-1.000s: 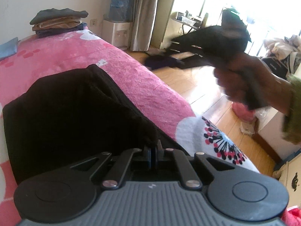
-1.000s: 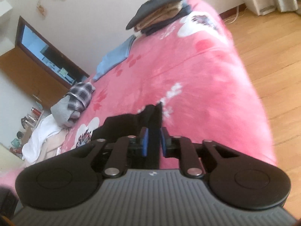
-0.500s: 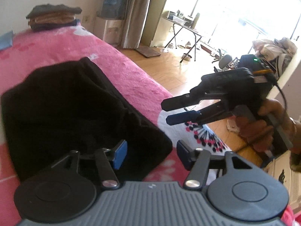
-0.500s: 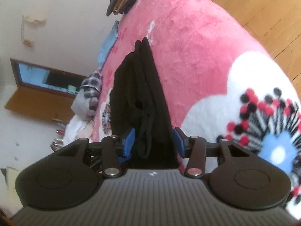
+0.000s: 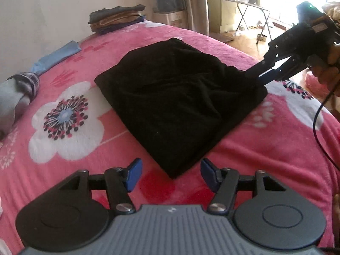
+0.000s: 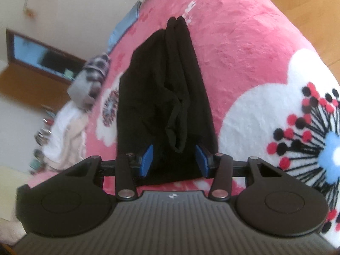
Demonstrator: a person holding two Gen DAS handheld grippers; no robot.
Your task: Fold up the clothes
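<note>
A water dispenser (image 5: 169, 4), a folding table (image 5: 252, 19) and a wood-framed screen (image 6: 40, 57) stand beyond the bed.

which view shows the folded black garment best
The left wrist view: the whole black garment lies in sight on the pink blanket, all edges visible. The right wrist view sees it end-on, foreshortened, its near edge hidden behind the gripper's own body.

Blanket (image 5: 265, 148) bare around black garment (image 5: 176, 97); folded stack (image 5: 115, 19) well apart
</note>
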